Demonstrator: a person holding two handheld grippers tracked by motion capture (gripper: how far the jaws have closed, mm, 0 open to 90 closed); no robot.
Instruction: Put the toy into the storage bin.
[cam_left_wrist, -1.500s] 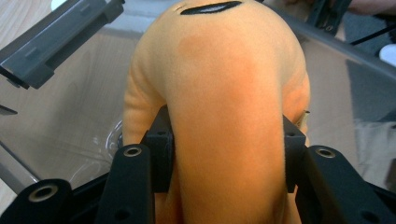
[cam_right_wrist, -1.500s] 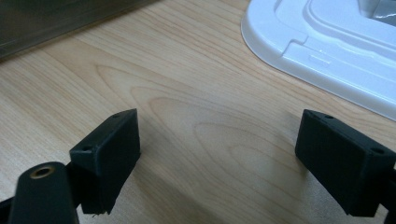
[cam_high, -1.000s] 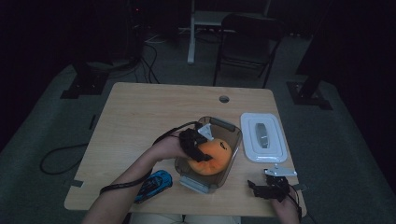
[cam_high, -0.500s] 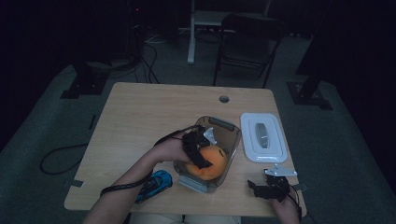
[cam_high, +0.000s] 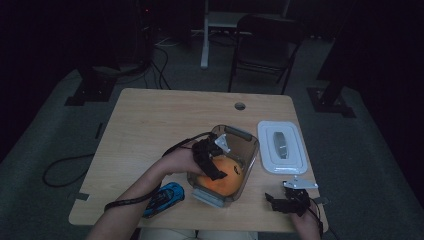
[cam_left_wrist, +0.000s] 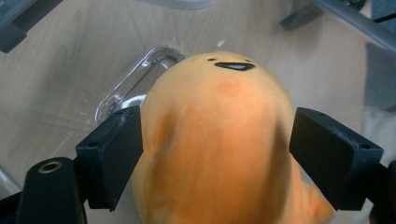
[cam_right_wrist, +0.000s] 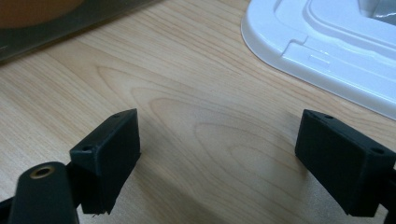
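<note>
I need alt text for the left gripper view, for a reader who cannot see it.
An orange plush toy with a small black face sits between the two black jaws of the left tongs, inside a clear plastic container. Light wooden table shows through the container's bottom.

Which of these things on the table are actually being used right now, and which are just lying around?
In use, it seems:
left gripper, around the orange plush toy
clear container holding the toy
white lid, probably the container's

Lying about:
blue toy car
right gripper, open over bare table

gripper (cam_right_wrist: 219, 158) gaping over table (cam_right_wrist: 196, 107), white lid (cam_right_wrist: 327, 51) near.
</note>
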